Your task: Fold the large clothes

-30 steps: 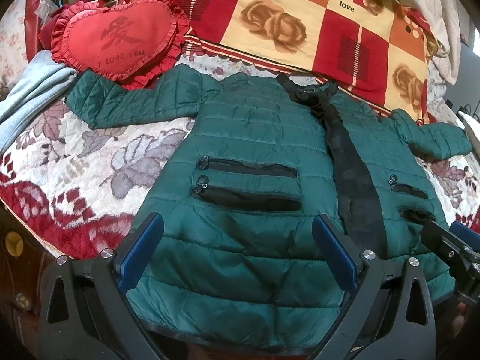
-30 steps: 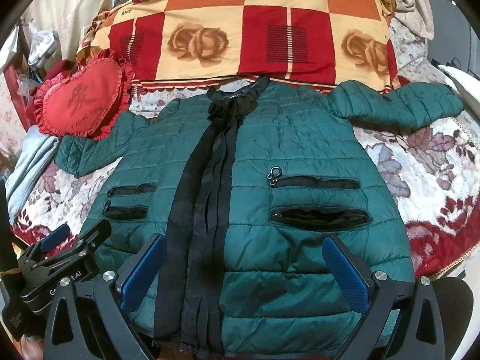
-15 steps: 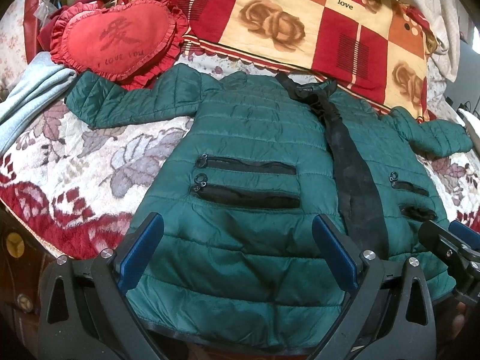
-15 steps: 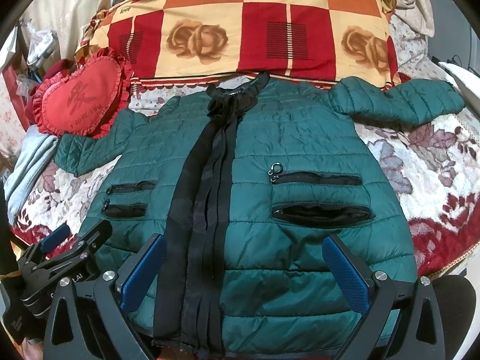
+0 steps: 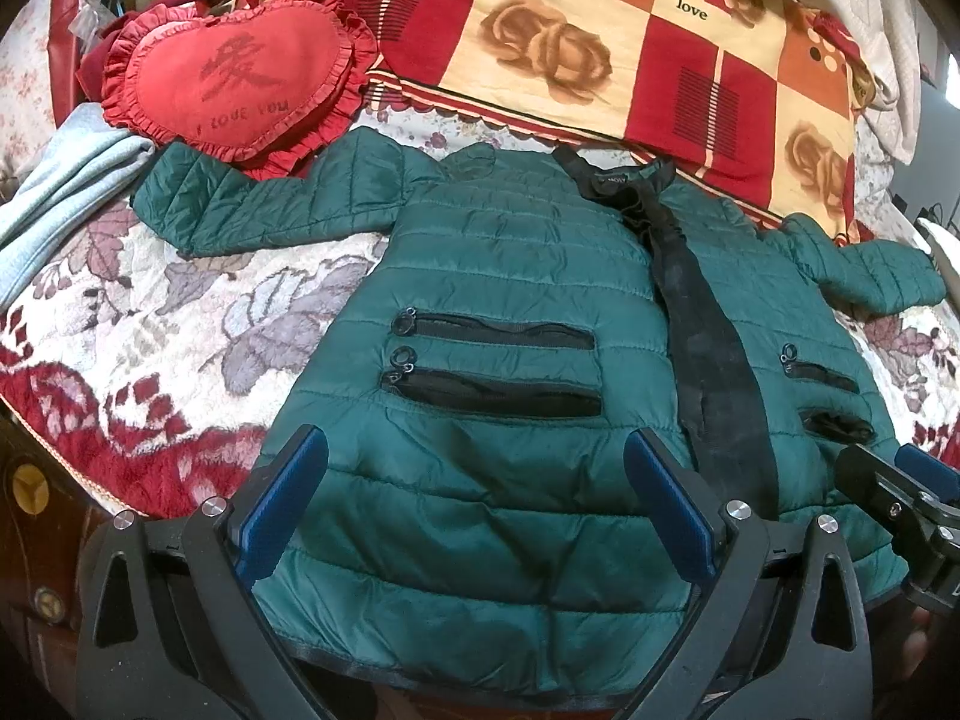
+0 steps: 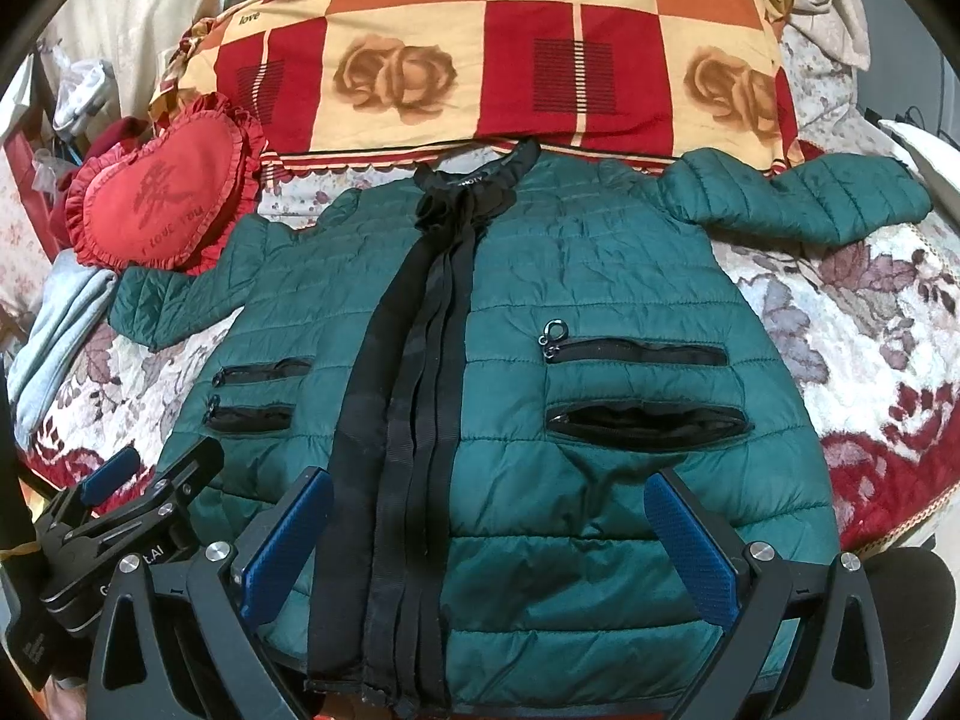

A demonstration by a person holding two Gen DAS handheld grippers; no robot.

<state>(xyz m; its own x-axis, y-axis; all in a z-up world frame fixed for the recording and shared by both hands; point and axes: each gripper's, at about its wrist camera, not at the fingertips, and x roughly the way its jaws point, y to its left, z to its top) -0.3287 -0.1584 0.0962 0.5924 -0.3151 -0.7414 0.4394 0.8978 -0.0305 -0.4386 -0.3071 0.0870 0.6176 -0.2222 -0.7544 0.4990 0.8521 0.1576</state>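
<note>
A dark green quilted jacket (image 5: 510,276) (image 6: 600,276) lies flat and face up on the bed, sleeves spread to both sides, with a black front placket (image 5: 708,360) (image 6: 408,408) and black zip pockets. My left gripper (image 5: 474,498) hovers open over the hem on the jacket's left half, nothing between its blue pads. My right gripper (image 6: 486,534) is open above the hem on the right half. Each gripper shows at the edge of the other view: the right gripper (image 5: 900,498) and the left gripper (image 6: 132,498).
A red heart-shaped cushion (image 5: 234,78) (image 6: 162,198) touches the left sleeve. A red and cream rose-patterned blanket (image 5: 600,42) (image 6: 510,60) lies beyond the collar. A light blue garment (image 5: 54,198) sits at the left. The floral bedspread (image 5: 150,312) (image 6: 870,330) surrounds the jacket.
Both views have shifted slightly, with the jacket sitting a little lower and farther in frame. The jacket itself has not moved and both grippers stay open.
</note>
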